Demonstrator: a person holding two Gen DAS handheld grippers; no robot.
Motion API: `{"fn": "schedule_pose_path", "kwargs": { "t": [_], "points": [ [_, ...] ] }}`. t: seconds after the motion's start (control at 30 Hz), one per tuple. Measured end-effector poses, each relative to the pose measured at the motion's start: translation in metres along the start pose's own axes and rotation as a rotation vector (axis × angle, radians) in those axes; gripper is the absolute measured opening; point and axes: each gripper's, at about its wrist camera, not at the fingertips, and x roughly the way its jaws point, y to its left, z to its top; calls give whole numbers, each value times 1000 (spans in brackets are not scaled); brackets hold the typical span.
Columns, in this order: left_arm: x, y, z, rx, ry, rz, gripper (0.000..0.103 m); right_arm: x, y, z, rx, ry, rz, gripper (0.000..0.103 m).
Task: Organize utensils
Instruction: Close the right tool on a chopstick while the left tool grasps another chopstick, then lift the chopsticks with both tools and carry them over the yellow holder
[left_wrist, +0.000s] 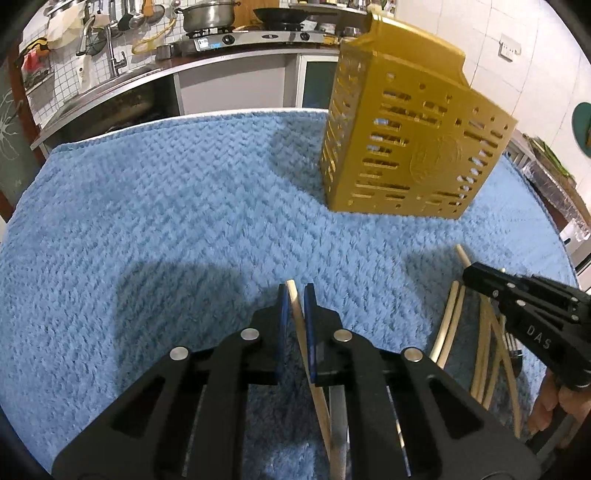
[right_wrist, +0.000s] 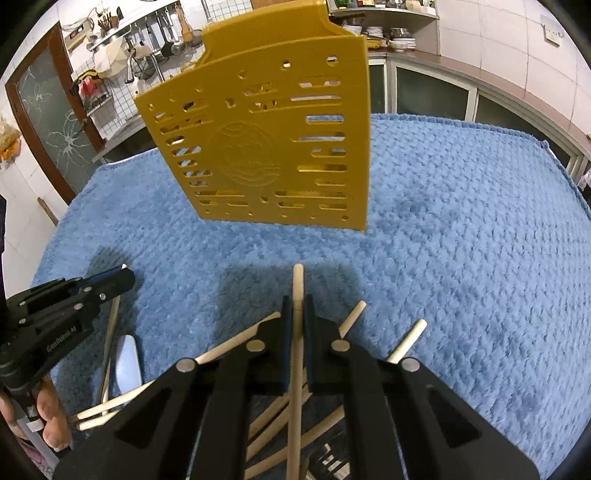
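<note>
Left wrist view: you had a chopstick pinched in each gripper.

Your left gripper (left_wrist: 297, 295) clamped one chopstick (left_wrist: 295, 306); your right gripper (right_wrist: 296, 306) clamped another chopstick (right_wrist: 297, 291). Loose chopsticks (right_wrist: 406, 339) lay on the blue towel (right_wrist: 461, 240), well short of the upright yellow utensil holder (right_wrist: 266, 144).

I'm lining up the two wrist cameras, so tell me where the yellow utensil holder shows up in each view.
Left wrist view: the yellow utensil holder stands upper right, on the blue towel.
Right wrist view: the yellow utensil holder stands upper centre, slightly left, straight ahead of the gripper.
Shared landmark: the blue towel under it in both views.
</note>
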Motion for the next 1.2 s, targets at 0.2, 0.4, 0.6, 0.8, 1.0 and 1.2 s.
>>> {"fn": "schedule_pose_path", "kwargs": {
  "t": [0.2, 0.4, 0.6, 0.8, 1.0, 1.2],
  "points": [
    [-21, 3, 6, 2, -60, -14, 7, -14, -6, 1, 36, -32, 27, 6],
    [-51, 7, 8, 6, -133, -20, 7, -43, -11, 2, 73, -115, 35, 6],
    [-77, 12, 10, 2, -191, -34, 7, -75, -7, 0, 63, -216, 50, 6],
    [-105, 17, 16, -13, -255, -72, 6, -102, -6, -5, 57, -303, 63, 6],
    [-126, 14, 27, -5, -305, -80, 4, -118, -8, 0, 66, -346, 73, 6],
    [-147, 8, 46, 6, -381, -77, 4, -135, -6, 18, 59, -390, 69, 6]
  ]
}}
